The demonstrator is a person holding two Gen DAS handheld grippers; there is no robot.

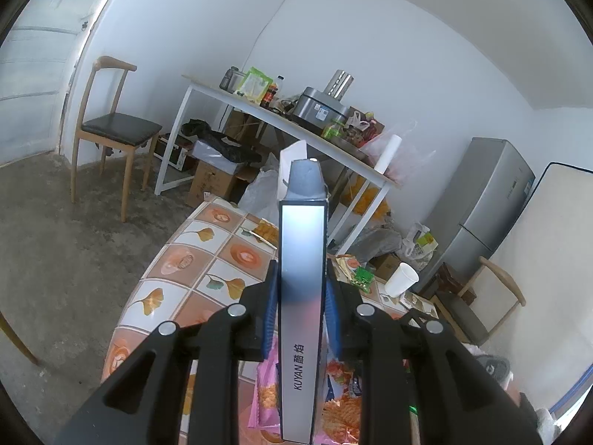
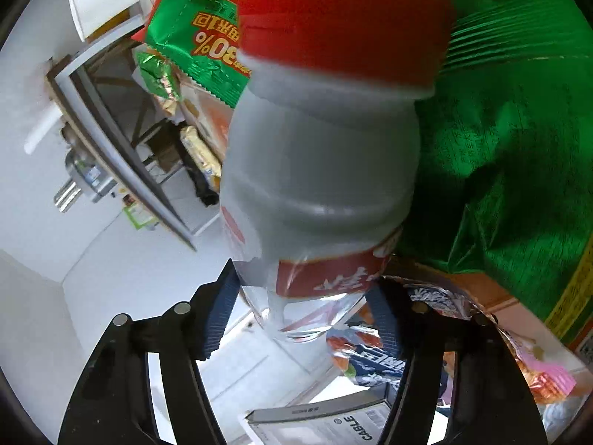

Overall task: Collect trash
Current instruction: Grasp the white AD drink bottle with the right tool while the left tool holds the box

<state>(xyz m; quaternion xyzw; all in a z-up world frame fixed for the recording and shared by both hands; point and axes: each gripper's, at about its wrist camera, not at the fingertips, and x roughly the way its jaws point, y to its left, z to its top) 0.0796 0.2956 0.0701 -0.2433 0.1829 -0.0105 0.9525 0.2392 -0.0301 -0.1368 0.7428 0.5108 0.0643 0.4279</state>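
Left gripper: blue pads clamped narrow on a slim grey box marked KUYAN, held on edge and pointing to 12 o'clock above the patterned tablecloth. Snack wrappers lie under the box at 6 o'clock; a white paper cup stands at 3 o'clock.

Right gripper: fingers moderately wide, their pads against the lower sides of a white bottle with a red cap; firmness of grip cannot be told. A green bag lies at 3 o'clock, and a box printed CABLE at 6 o'clock.
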